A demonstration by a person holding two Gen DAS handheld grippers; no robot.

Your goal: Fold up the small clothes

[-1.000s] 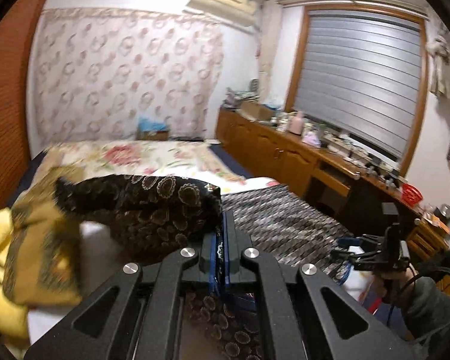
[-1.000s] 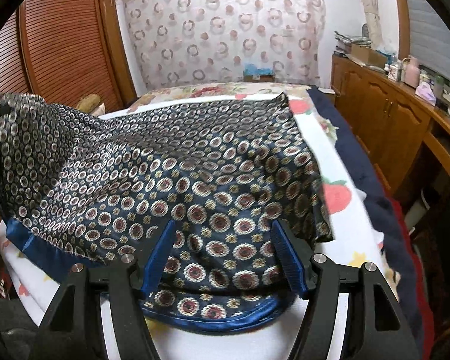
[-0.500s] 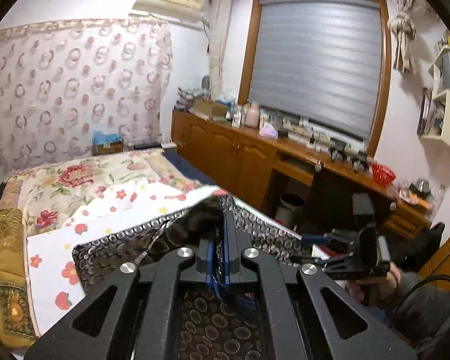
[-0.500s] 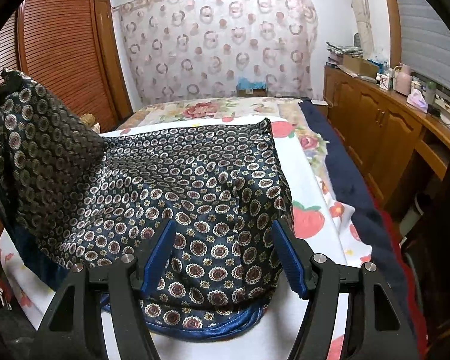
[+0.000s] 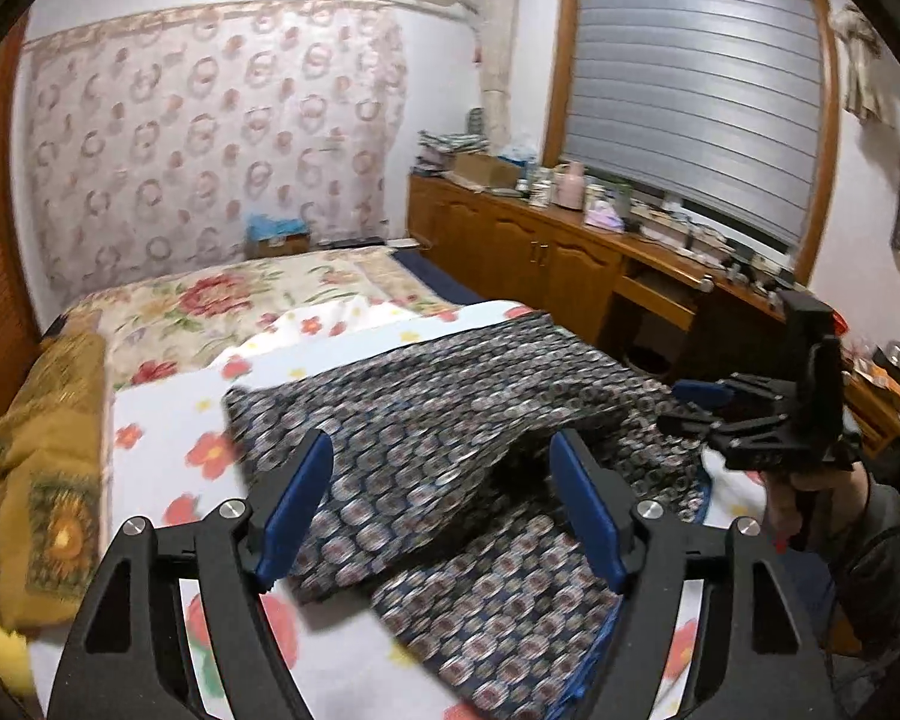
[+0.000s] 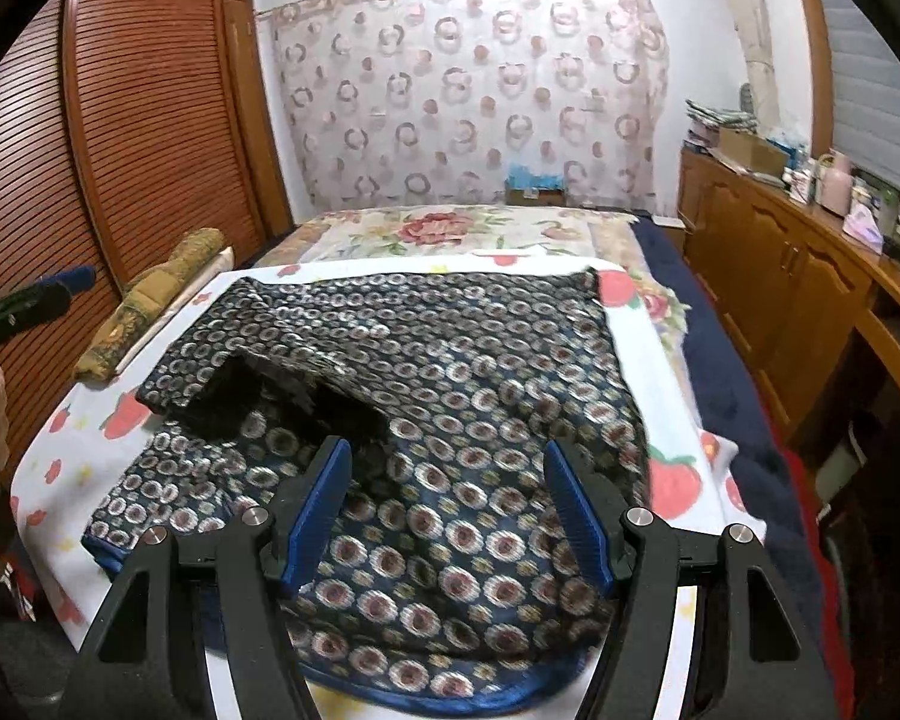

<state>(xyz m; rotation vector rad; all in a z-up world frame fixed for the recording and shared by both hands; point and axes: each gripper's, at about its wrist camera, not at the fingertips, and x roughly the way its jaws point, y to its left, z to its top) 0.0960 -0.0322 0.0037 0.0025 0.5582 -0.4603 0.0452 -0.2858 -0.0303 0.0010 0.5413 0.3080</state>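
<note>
The garment (image 6: 462,372) is dark navy with rows of small ringed circles in cream and dull red, edged in bright blue. The bedsheet (image 6: 648,360) is white with red flowers and small yellow stars. The curtain (image 6: 468,90) is pale pink with rings, the wardrobe (image 6: 150,120) reddish-brown.

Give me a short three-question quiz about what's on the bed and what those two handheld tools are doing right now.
1. True or false: the left tool is clamped on the patterned cloth.
2. What does the patterned cloth lie on? A) the wooden counter B) the white flowered sheet C) the floor
3. Fill in: the near edge of the cloth has a ___ coloured trim.

Key
1. False. Its jaws have just been opening; they stand apart above the cloth and grip nothing.
2. B
3. Blue. The right tool also stands open above that end.
</note>
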